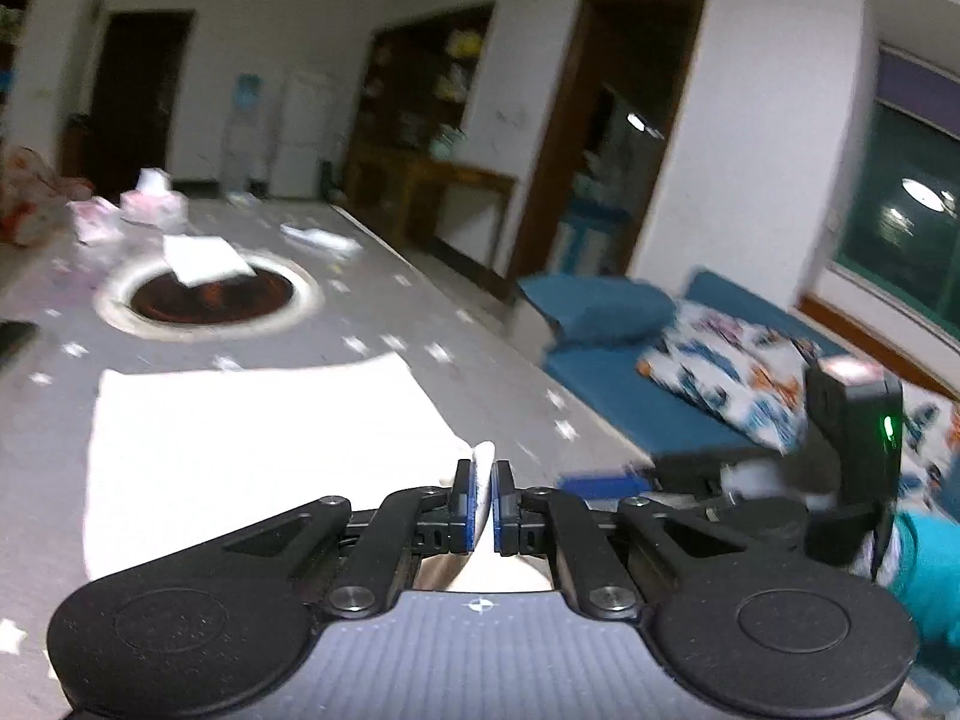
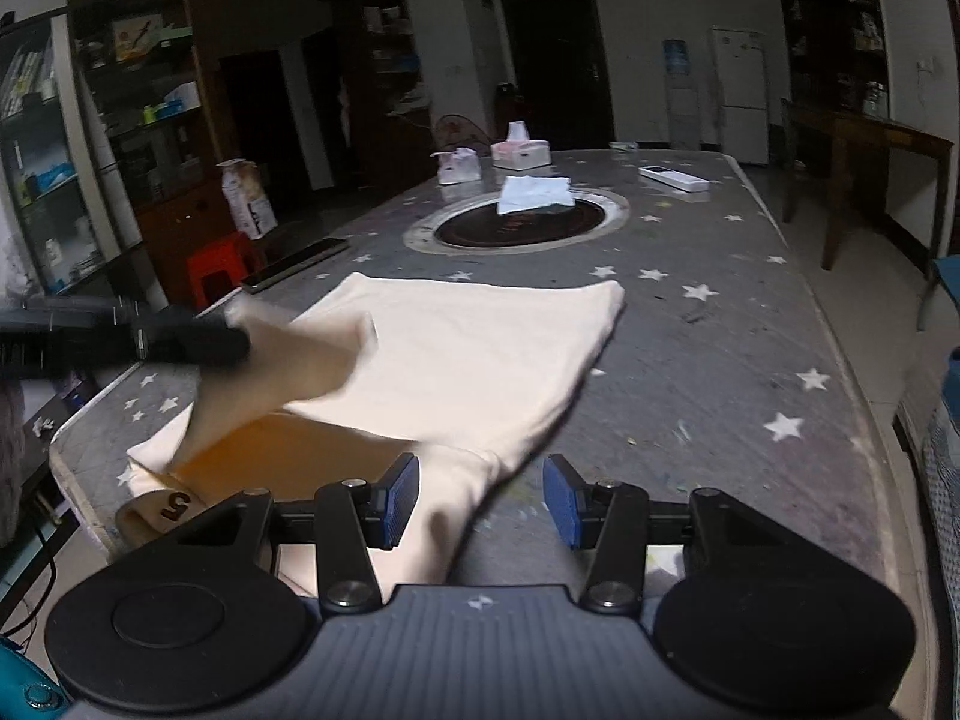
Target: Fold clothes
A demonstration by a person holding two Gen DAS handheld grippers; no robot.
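A cream garment (image 2: 468, 354) lies spread on the grey star-patterned table (image 2: 720, 348), with a dark "5" mark (image 2: 175, 505) at its near left edge. My left gripper (image 1: 483, 504) is shut on a fold of this cloth. In the right wrist view the left gripper (image 2: 231, 336) comes in from the left and holds that fold (image 2: 300, 360) lifted above the rest. My right gripper (image 2: 480, 501) stands open low over the near edge. A bunched sleeve (image 2: 456, 516) lies between its blue pads (image 2: 401, 501), which do not press on it.
A round dark hotplate (image 2: 522, 225) is set into the table's middle, with a white folded cloth (image 2: 534, 192) on it. Tissue boxes (image 2: 519, 153) and a white box (image 2: 672, 177) sit further back. A red stool (image 2: 222, 270) stands left and a blue sofa (image 1: 630, 360) right.
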